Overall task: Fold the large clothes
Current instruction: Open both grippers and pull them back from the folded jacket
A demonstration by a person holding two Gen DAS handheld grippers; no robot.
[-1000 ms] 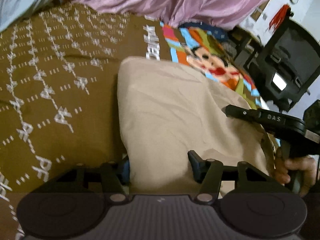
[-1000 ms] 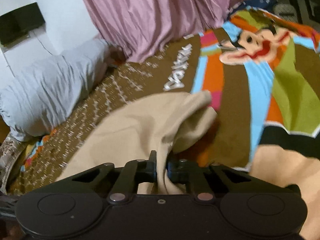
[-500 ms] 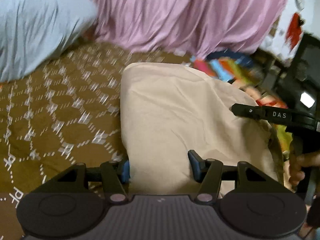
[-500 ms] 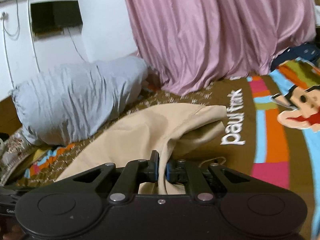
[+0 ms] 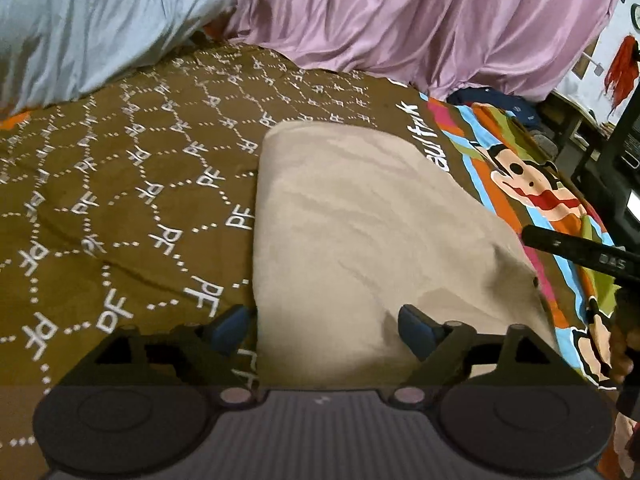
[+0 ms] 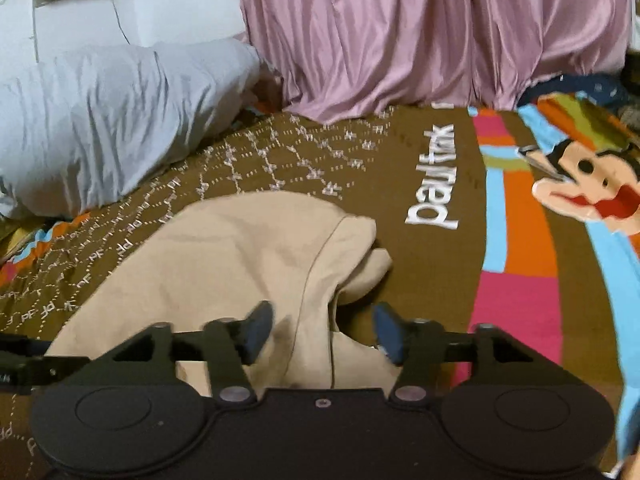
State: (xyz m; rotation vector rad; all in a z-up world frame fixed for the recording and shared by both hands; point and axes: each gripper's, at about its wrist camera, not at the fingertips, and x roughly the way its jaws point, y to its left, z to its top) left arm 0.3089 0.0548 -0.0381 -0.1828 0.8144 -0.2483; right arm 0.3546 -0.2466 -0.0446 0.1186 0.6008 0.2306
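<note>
— Where was the garment [image 5: 372, 240] just then?

— Flat on the bed [image 5: 132, 216], a tan slab folded over on itself. It ran lengthwise away from the person, toward the pink curtain [image 5: 420, 16], with its left edge straight along the brown patterned cover.

— And the two grippers?

— Both at the near end. The left gripper [image 5: 322, 322] sat over the near-left corner: its left finger was off the cloth, above the bedcover, and its right finger was over the tan fabric. The fingers had just been opening and stood wide apart, cloth between them but not pinched.

— The right one?

— The right gripper [image 6: 322, 330] was at the near-right edge, where a seam and a loose sleeve-like flap bunched up. Its fingers had just sprung apart too; the fabric lay slack between them, with neither pad pressing on it.

— So nothing was held?

— Nothing, as far as I could see. Both had let go.

— What did the next fold depend on?

— I'd say on that long axis. The far end lay well ahead of both sets of fingers, so bringing it over meant reaching forward. The messy side was on the right; the right hand was nearer that flap, and I'd judge it needed tucking first, or the fold would go lumpy.
</note>
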